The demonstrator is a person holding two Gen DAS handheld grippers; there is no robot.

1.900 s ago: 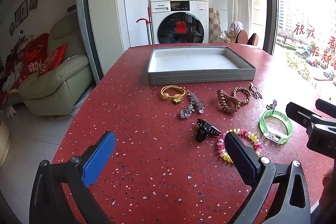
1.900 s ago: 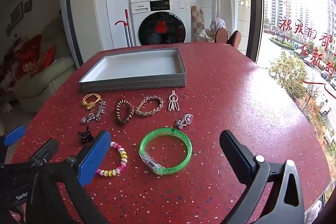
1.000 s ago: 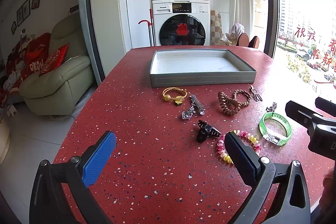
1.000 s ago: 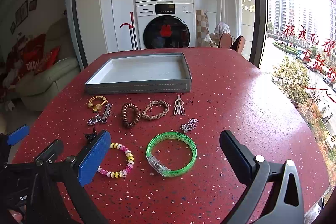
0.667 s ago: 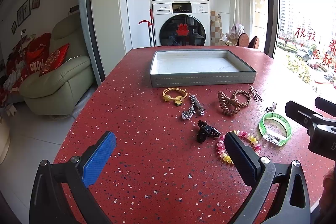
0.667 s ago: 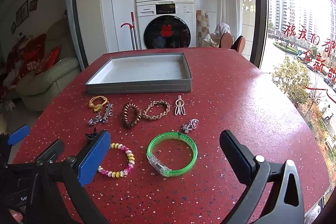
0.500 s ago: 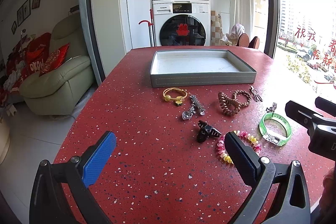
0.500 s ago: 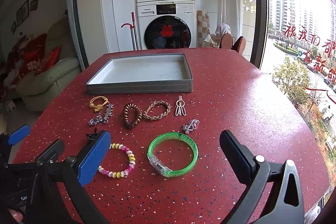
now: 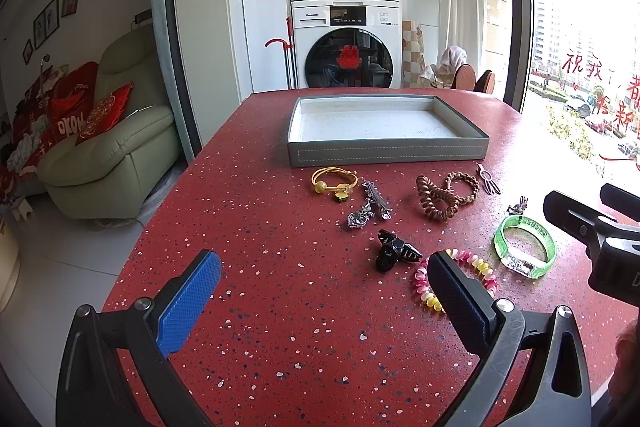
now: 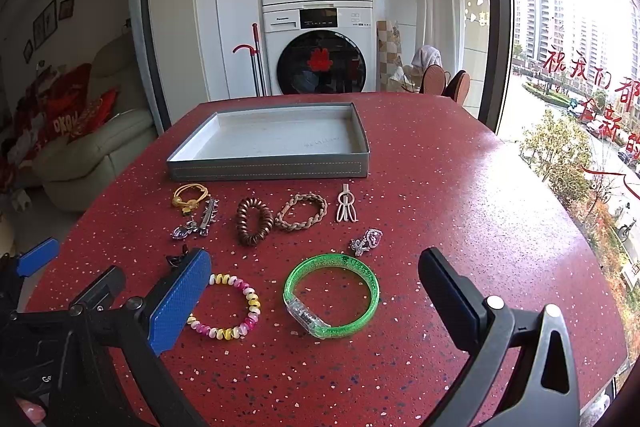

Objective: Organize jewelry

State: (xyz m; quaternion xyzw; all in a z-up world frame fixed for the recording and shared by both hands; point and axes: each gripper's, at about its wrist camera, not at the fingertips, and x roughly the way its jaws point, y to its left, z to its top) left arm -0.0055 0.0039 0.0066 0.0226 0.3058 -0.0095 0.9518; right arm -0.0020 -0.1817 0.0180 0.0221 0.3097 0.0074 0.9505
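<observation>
While nothing on the red table (image 9: 248,195) has shifted in two seconds: left gripper (image 9: 324,291) and right gripper (image 10: 316,291) spread wide, empty, hovering; green bangle (image 10: 332,295), beaded bracelet (image 10: 228,307) outside bare grey tray (image 10: 268,169). Sorting unstarted.
</observation>
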